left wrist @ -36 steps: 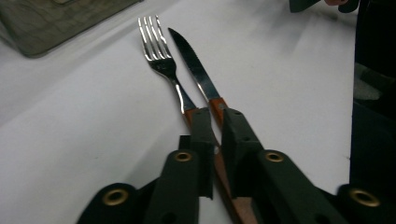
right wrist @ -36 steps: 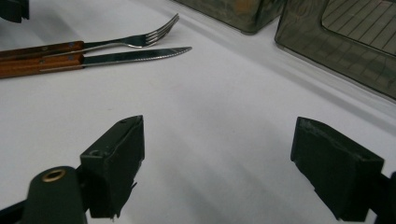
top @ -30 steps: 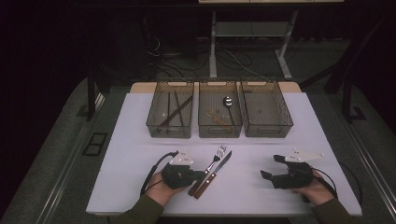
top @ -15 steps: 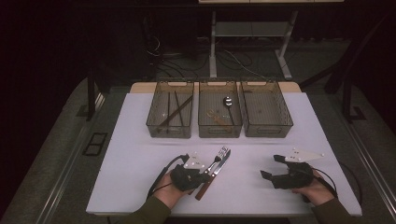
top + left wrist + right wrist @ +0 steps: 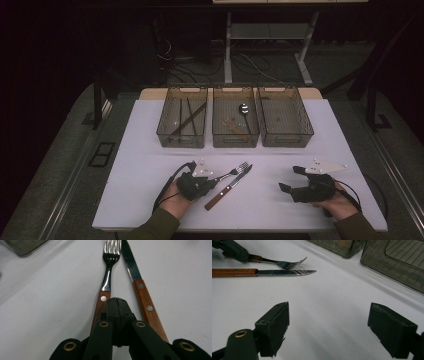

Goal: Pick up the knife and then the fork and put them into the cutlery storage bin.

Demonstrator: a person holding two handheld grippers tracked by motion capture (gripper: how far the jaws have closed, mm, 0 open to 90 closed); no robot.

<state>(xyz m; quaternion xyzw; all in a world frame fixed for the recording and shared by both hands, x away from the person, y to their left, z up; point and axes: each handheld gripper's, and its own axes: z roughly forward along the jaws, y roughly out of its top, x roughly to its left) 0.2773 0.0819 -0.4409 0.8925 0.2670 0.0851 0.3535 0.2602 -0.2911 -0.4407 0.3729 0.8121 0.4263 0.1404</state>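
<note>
Fingers of left gripper [image 5: 117,315] pressed together over wooden handle of steel fork [image 5: 108,277], whether gripping it unclear | wood-handled serrated knife [image 5: 140,290] just right | right gripper [image 5: 337,325] wide, bare white table [image 5: 150,165] ahead | left gripper moved right onto fork since earlier.

Table [image 5: 150,200]: white top, rectangular.
Far edge: three clear bins in a row, side by side — left bin [image 5: 162,132], middle bin [image 5: 217,135], right bin [image 5: 305,130].
Near side, left of centre: fork [image 5: 234,172] and wooden-handled knife [image 5: 227,187], just beside each other, tips pointing toward the bins.
</note>
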